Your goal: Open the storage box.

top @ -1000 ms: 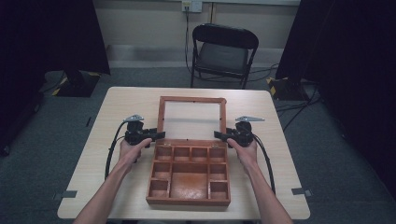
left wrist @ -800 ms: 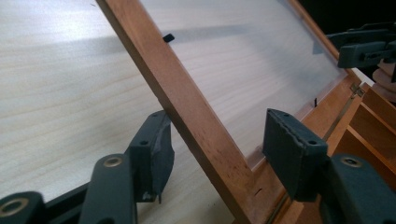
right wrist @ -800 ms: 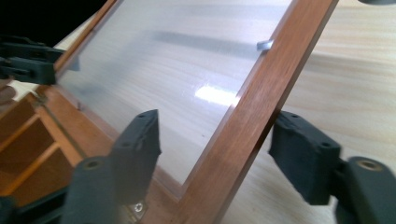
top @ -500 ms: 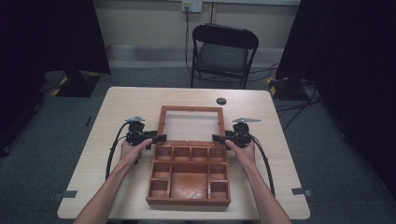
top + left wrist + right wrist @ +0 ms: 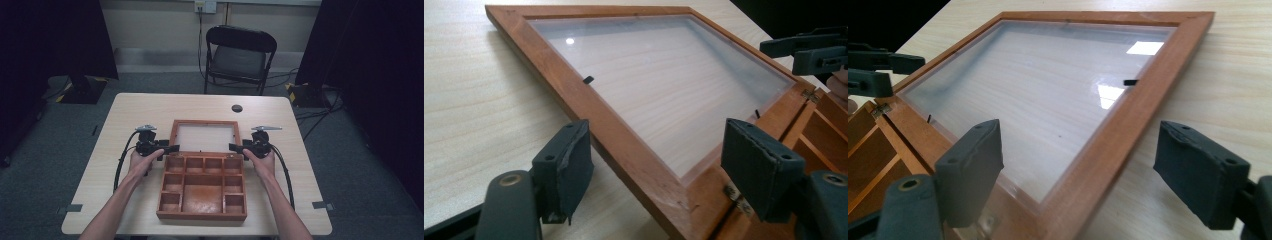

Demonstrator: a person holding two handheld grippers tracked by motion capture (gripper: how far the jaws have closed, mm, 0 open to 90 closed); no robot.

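Both grippers, left gripper (image 5: 167, 148) and right gripper (image 5: 236, 147), straddle the lid (image 5: 204, 137) mid-frame, jaws open; lower it evenly behind the box (image 5: 202, 187).

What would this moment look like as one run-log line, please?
lid: open, leaning back | box: compartments empty | left gripper: open, straddling lid frame | right gripper: same

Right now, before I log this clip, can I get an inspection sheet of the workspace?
Surface: light wood table, bare around the box.
Job's things: wooden compartment box, compartments empty; its glazed lid folded back, low over the table.
Clutter: small dark round object near the far edge.
Grippers: left gripper and right gripper open, each straddling a lid side rail.
Cables: one trails from each gripper.
Surroundings: folding chair, dark curtains.
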